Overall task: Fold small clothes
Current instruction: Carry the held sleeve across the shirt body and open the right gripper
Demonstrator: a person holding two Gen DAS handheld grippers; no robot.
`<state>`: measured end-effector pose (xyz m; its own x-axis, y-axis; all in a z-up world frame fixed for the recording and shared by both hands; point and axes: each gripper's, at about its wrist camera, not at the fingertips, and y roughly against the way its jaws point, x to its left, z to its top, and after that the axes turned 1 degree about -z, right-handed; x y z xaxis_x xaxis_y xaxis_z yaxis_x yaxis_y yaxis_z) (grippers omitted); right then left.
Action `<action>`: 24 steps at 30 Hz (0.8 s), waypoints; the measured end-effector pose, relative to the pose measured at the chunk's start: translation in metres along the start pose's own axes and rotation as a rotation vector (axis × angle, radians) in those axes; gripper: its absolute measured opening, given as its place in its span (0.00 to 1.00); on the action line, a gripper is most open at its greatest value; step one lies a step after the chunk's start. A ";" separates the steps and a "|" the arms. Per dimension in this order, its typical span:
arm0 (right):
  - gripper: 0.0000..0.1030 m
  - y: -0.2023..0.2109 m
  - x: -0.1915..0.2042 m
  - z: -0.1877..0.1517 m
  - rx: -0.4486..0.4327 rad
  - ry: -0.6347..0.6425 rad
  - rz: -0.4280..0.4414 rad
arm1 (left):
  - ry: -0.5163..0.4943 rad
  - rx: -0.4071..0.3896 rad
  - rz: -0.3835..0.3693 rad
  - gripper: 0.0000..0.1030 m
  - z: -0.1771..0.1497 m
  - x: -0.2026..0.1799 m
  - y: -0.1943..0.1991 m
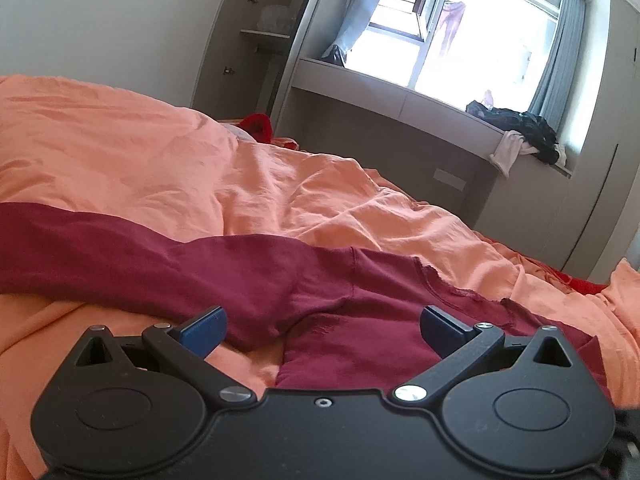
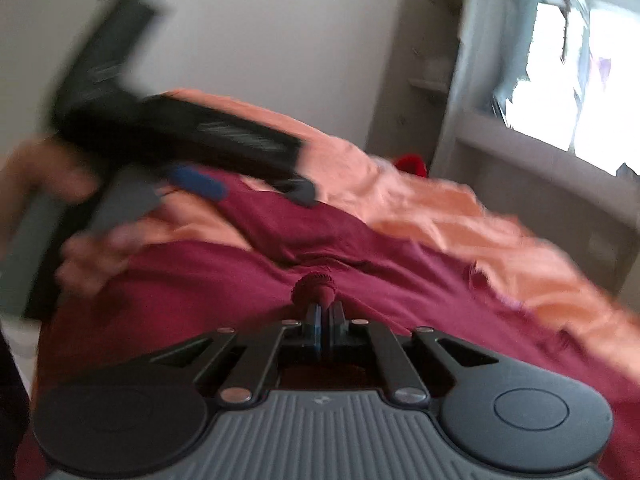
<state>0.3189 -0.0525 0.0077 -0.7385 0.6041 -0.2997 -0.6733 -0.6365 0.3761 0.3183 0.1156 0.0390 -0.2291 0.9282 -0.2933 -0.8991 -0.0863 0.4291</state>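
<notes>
Left wrist view. Left gripper (image 1: 323, 330): nearest the camera, jaws wide apart, nothing between the blue pads; it points slightly downward over the shirt (image 1: 256, 264). Shirt: dark red, lying on the orange bedsheet (image 1: 140, 168) toward the near edge of the bed, one sleeve stretched out to the left. Window ledge (image 1: 420, 108) beyond the far edge of the bed carries a dark heap of clothes.

Right wrist view. Right gripper (image 2: 324, 312): jaws together, clamped on a bunched pinch of the red shirt (image 2: 400, 304), tilted slightly down. The left gripper (image 2: 256, 188), blurred, shows at upper left with the person's hand (image 2: 92, 256) on its handle, above the shirt.

Step, as judged: taking hold for the first fold; one side is gripped, the other not. Next move likely calls for the left gripper to close on cloth, then both lifting together.
</notes>
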 end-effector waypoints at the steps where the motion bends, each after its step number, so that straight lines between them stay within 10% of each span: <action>1: 0.03 0.008 0.009 -0.003 -0.003 0.048 -0.009 | -0.002 0.002 -0.004 1.00 0.000 -0.001 -0.001; 7: 0.03 0.037 0.048 -0.025 0.025 0.215 -0.037 | -0.021 0.035 -0.018 1.00 -0.006 -0.008 -0.006; 18: 0.04 0.064 0.044 -0.048 -0.021 0.016 0.009 | -0.073 0.174 -0.188 1.00 -0.027 -0.035 -0.017; 20: 0.10 0.069 0.037 -0.052 -0.041 -0.054 0.008 | -0.066 0.204 -0.179 1.00 -0.032 -0.038 -0.023; 24: 0.55 0.090 0.022 -0.058 -0.075 -0.164 -0.071 | -0.175 0.203 -0.109 1.00 -0.042 -0.052 -0.026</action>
<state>0.2402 -0.1243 -0.0164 -0.6772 0.7149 -0.1743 -0.7290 -0.6195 0.2913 0.3377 0.0541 0.0075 -0.0517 0.9780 -0.2021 -0.8179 0.0747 0.5705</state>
